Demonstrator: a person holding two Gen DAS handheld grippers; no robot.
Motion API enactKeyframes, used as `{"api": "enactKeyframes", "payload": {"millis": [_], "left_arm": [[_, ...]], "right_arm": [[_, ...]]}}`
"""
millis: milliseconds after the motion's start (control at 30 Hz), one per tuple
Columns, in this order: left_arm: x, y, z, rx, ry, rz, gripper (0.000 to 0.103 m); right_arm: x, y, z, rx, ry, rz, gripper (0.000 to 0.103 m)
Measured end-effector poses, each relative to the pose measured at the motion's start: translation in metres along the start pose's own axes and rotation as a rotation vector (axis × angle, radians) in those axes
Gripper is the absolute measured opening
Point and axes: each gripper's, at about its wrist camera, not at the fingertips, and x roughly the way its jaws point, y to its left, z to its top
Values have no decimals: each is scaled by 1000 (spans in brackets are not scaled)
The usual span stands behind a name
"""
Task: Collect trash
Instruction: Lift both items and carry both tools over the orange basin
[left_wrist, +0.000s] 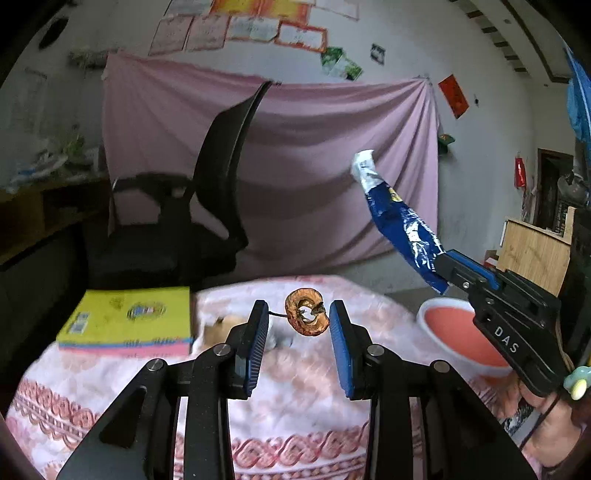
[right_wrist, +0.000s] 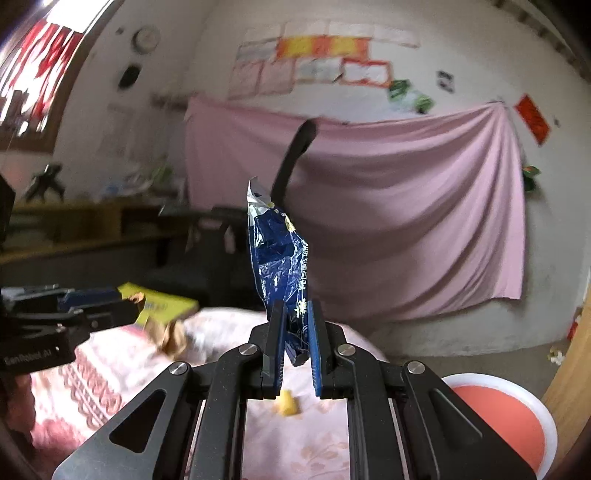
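Crumpled blue foil snack wrapper with a torn silvery top (right_wrist: 282, 258): clamped at its lower end between the blue pads of the right gripper (right_wrist: 295, 332), jaws nearly together on the foil. The wrapper stands up and away from the fingertips, clear of the table, against the pink cloth hung on the back wall (right_wrist: 406, 206). In the left wrist view the same wrapper (left_wrist: 399, 218) slants up-left out of the right gripper (left_wrist: 448, 271), whose handle is held by a hand (left_wrist: 546, 417) at the right edge.

Brown dried ring of fruit peel with a thin stem (left_wrist: 306, 312): sits between the fingertips of the left gripper (left_wrist: 299, 317), jaws partly open. The ring lies against the right-hand pad and its stem reaches toward the left-hand pad; whether both pads press on it cannot be told from this view. It is lifted above the table. In the right wrist view the left gripper (right_wrist: 129, 306) enters from the left with a brown scrap at its tip.

Below: table under a pink-and-white patterned cloth (left_wrist: 295, 406). On it, a small yellow scrap (right_wrist: 286, 404) just below the right gripper, and a brownish blurred piece (right_wrist: 170, 336) near the far edge. A yellow book with coloured page edges (left_wrist: 129, 321) lies at the far left corner. A white-rimmed round bin with a red inside (left_wrist: 454, 332) stands beside the table at right. A black mesh office chair (left_wrist: 207, 192) stands behind.
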Motion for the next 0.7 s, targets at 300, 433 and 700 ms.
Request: {"api": "enactKeyframes", "payload": {"millis": [300,433,700], "left_arm": [[15,-61,32,70,-68,-80,29],[30,-98,39,119,-63,-134,29],[66,-163,41,146,-1,-249,29]], "right_arm": [[-31,-51,11,99,-112,-110,10],[-44,-79,10,146,-125,-160,10],[-59,-132,1,217,-106,-274,10]]}}
